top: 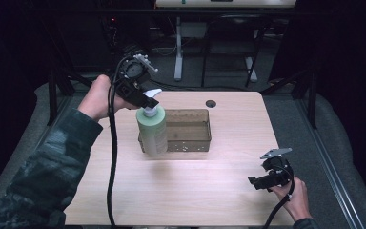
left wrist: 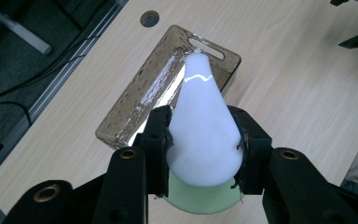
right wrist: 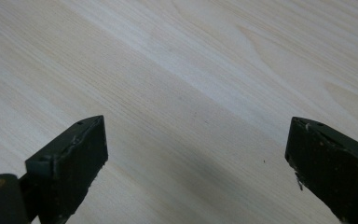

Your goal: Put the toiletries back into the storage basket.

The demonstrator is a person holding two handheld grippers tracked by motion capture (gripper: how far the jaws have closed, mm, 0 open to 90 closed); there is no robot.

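Black jaws of the left gripper (left wrist: 200,135) are closing on the white spray head (left wrist: 204,130) of a pale green bottle (top: 152,129), one jaw pressing each side of the cap, with the green shoulder showing just beneath in the left gripper view. Seen from the high view, the left gripper (top: 145,102) is sitting at about 10 o'clock on the table (top: 195,191), held by the left hand (top: 100,98), and the bottle is hanging upright below it, at the 9 o'clock end of a clear brownish tray (top: 190,130); whether the bottle's base is touching the tray or the table cannot be told. That tray is lying near the table's centre, slightly toward 12 o'clock, and a round grommet hole (top: 211,103) is showing beyond it at 12 o'clock. At about 4 o'clock the right hand (top: 293,198) is holding the right gripper (top: 257,182) low over the bare wood, well apart from the tray. Its jaws in the right gripper view (right wrist: 196,154) are standing wide apart and gripping nothing, with plain wood grain showing between them
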